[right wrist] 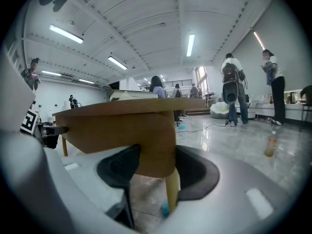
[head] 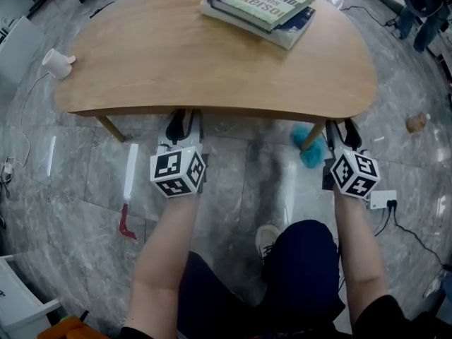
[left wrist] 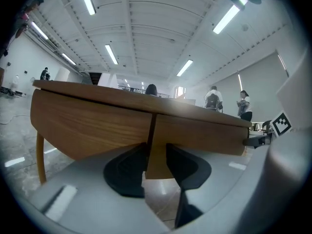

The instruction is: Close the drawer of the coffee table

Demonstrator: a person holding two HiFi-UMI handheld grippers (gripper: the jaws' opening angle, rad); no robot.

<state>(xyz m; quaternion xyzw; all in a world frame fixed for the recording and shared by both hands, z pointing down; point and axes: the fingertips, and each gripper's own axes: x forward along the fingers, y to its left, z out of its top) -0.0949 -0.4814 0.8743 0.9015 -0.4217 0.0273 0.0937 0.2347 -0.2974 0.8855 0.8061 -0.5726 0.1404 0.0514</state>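
Item: coffee table [head: 176,55], half-oval light wood top, a stack of books [head: 265,2] at its far edge, standing on a grey marble floor [head: 78,189]. Drawer front [left wrist: 200,130]: a wooden panel under the near rim, running from a vertical seam beside the left gripper [head: 185,122] to a rounded end at the right gripper [head: 342,131]. From above, nothing juts out past the tabletop edge, and in the left gripper view the panel sits about level with the fixed wood beside the seam. Left gripper: jaws apart, tips up against the panel's lower edge right at the seam, clamping nothing. Right gripper: jaws likewise spread, set at the panel's rounded end, a table leg [right wrist: 171,194] showing behind and below. Condition of task: drawer judged home or very nearly so; whether a last sliver of gap is left cannot be told. Outstanding, by that judgement: at most a final seating press, then drawing both grippers back.
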